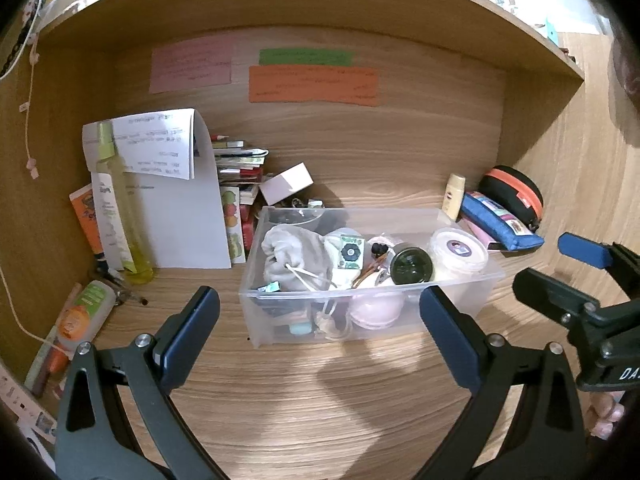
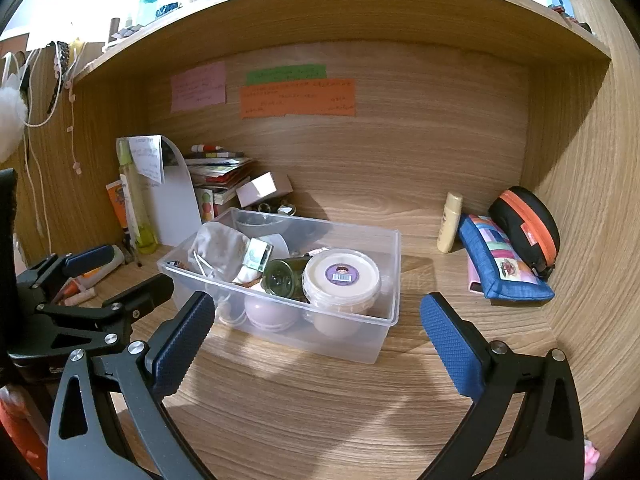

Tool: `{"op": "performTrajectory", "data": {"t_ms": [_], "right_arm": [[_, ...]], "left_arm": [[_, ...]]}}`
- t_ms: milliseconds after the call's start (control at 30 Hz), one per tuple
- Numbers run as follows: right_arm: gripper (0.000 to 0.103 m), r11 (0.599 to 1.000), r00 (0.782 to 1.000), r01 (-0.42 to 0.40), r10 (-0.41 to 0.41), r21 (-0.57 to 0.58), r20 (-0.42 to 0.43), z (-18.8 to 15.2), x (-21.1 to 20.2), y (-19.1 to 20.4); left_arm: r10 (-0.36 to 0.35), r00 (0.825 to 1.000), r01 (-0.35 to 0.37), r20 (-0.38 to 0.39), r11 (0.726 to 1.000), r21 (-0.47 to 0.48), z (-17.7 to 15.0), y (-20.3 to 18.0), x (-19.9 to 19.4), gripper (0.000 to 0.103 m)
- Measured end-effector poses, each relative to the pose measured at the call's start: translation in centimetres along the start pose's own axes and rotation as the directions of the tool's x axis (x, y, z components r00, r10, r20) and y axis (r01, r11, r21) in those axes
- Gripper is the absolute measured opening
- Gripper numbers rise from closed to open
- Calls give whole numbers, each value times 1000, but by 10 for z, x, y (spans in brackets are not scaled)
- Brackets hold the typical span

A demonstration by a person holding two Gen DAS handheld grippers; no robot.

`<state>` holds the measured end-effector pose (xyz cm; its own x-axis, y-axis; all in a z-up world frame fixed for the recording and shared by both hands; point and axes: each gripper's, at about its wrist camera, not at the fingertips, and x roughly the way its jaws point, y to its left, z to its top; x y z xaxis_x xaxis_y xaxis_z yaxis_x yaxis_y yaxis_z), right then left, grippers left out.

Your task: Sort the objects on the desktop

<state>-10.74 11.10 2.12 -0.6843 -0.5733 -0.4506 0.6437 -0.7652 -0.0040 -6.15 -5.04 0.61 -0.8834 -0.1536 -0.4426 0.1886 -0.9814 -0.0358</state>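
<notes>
A clear plastic bin (image 1: 256,320) stands mid-desk, holding a grey cloth pouch (image 1: 292,256), a dark jar (image 1: 412,268), a white lidded tub (image 1: 458,252) and pink round cases. It also shows in the right wrist view (image 2: 390,312). My left gripper (image 1: 320,320) is open and empty, just in front of the bin. My right gripper (image 2: 316,328) is open and empty, in front of the bin's right half. The right gripper also shows in the left wrist view (image 1: 568,276), and the left gripper in the right wrist view (image 2: 120,276).
A blue patchwork pouch (image 2: 504,268), a black-and-orange zip case (image 2: 528,224) and a cream tube (image 2: 450,222) lie at the back right. Papers (image 1: 180,208), a yellow spray bottle (image 1: 124,216), stacked booklets (image 1: 240,168) and a white box (image 1: 286,182) crowd the back left. A squeeze bottle (image 1: 84,312) lies at the left.
</notes>
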Motion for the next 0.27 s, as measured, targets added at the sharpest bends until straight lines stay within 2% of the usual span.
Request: {"op": "performTrajectory", "data": {"t_ms": [267], "right_arm": [[103, 1000, 1000, -4, 4, -6, -10, -1, 3, 4]], "left_arm": [[-2, 1000, 2, 27, 1000, 9, 0, -1, -2, 101]]}}
